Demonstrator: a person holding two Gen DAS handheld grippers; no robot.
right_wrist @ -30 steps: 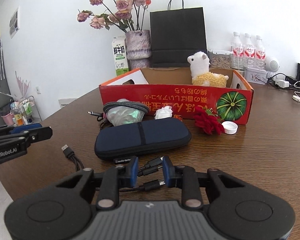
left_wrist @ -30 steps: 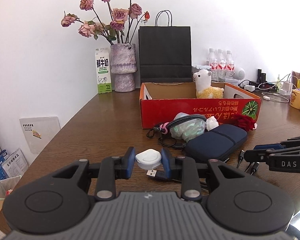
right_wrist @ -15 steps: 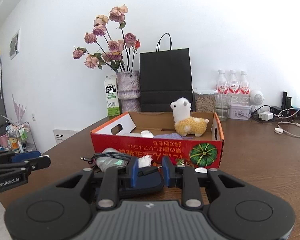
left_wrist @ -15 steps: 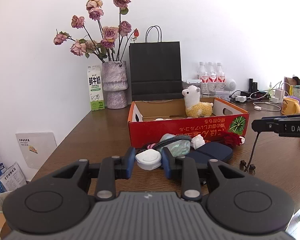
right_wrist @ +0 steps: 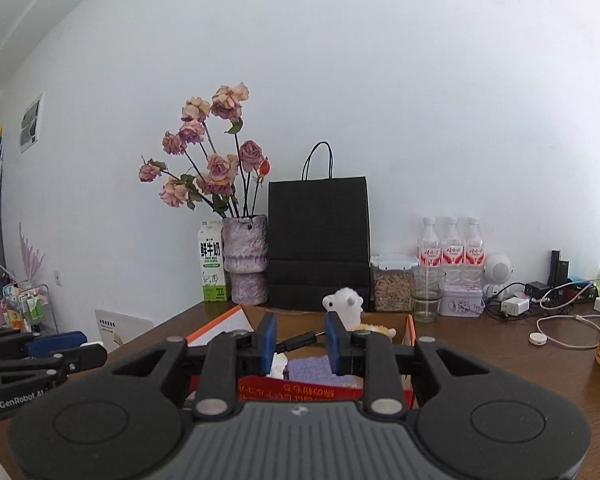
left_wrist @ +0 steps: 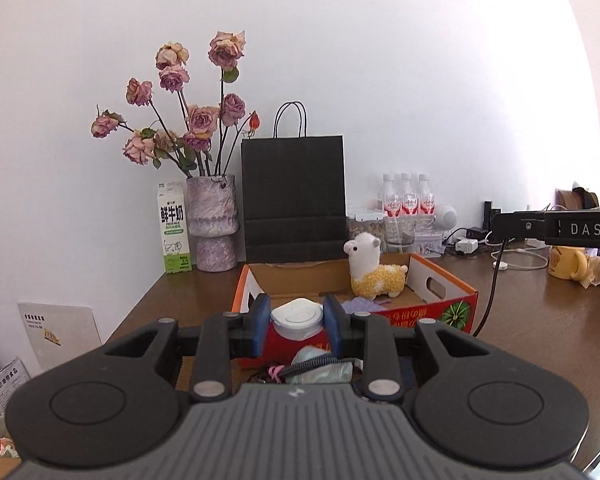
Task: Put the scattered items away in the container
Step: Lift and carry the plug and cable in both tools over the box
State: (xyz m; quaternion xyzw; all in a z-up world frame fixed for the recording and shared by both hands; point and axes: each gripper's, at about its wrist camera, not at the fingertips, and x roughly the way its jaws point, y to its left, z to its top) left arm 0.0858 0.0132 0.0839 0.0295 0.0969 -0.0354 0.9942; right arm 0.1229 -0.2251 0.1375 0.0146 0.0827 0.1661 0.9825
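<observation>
A brown wooden table [left_wrist: 512, 308] against a white wall was seen, with a vase of dried roses [left_wrist: 212, 224], a milk carton [left_wrist: 173, 232] and a black paper bag [left_wrist: 294, 196] along the back. At lower centre of the left wrist view, the left gripper [left_wrist: 297, 319] was clenched on a round white case [left_wrist: 297, 316], held in front of the red cardboard box [left_wrist: 456, 306]. In the right wrist view, the right gripper [right_wrist: 301, 343] was closed on a black USB cable [right_wrist: 300, 341], held above the box's near wall [right_wrist: 300, 388]. Inside the box a plush alpaca [left_wrist: 374, 270] and a purple cloth [right_wrist: 320, 372] were already lodged. The task was judged partly done: both held items remained to be dropped in, and a mesh pouch [left_wrist: 320, 368] was still lying on the table before the box. That pouch was shown only by the left view, along with the cable hanging from the right gripper at right; the jar of grain [right_wrist: 392, 288] and the left gripper at lower left were shown only by the right view.
</observation>
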